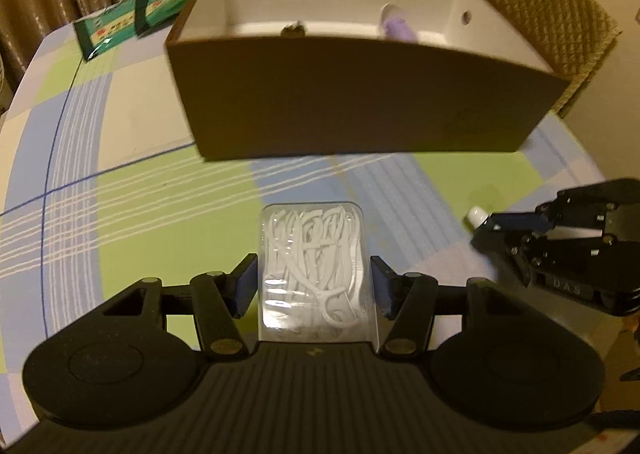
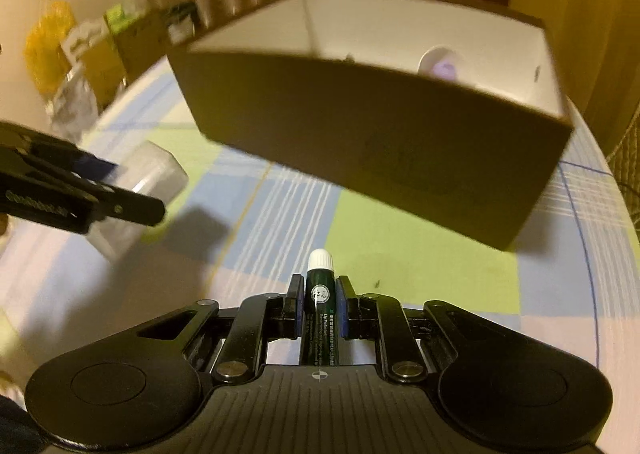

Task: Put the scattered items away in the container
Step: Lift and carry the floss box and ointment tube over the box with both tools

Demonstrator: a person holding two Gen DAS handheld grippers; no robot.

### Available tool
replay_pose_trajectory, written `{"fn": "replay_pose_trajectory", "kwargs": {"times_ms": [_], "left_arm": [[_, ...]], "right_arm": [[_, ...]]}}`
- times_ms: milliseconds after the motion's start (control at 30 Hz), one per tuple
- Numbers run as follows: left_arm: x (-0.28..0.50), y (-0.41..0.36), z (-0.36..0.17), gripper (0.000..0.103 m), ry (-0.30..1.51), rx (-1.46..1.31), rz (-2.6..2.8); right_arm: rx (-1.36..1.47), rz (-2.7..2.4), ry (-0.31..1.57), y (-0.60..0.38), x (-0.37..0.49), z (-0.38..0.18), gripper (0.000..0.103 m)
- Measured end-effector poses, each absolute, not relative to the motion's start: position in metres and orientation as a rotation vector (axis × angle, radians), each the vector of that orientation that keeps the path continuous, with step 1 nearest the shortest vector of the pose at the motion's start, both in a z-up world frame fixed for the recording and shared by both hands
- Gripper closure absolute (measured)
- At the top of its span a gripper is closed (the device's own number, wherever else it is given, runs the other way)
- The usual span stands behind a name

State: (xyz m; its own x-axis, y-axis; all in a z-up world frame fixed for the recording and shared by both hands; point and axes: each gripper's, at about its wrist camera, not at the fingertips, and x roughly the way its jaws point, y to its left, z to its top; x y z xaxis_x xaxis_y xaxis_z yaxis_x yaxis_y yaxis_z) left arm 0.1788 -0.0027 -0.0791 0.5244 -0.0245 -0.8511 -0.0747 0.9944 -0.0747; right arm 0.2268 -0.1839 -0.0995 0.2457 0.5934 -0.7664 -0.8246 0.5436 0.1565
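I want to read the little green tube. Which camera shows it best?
The right wrist view: the green tube sits centred and sharp in the right gripper, label visible. The left wrist view shows only its white cap poking out at the edge.

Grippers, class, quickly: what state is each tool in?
Left tool: closed on the clear floss-pick box.
Right tool: closed on the green tube.

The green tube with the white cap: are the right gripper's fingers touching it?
Touching. The right wrist view shows both fingers pressed against the green tube, no gap either side.
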Motion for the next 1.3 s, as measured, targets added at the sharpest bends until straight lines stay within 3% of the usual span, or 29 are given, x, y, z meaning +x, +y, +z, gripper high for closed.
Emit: {"fn": "replay_pose_trajectory", "kwargs": {"times_ms": [633,1300], "left_arm": [[0.219,-0.021,0.008,0.049,0.796,-0.042,-0.021],[0.329,0.019,0.017,0.049,0.802,-0.018,-0.047]], "right_arm": [[-0.128,1.045,0.657,-0.180,0.268,0.005,0.090],[-0.084,0.986,0.743,-0.094,0.379,-0.008,0.090]]}}
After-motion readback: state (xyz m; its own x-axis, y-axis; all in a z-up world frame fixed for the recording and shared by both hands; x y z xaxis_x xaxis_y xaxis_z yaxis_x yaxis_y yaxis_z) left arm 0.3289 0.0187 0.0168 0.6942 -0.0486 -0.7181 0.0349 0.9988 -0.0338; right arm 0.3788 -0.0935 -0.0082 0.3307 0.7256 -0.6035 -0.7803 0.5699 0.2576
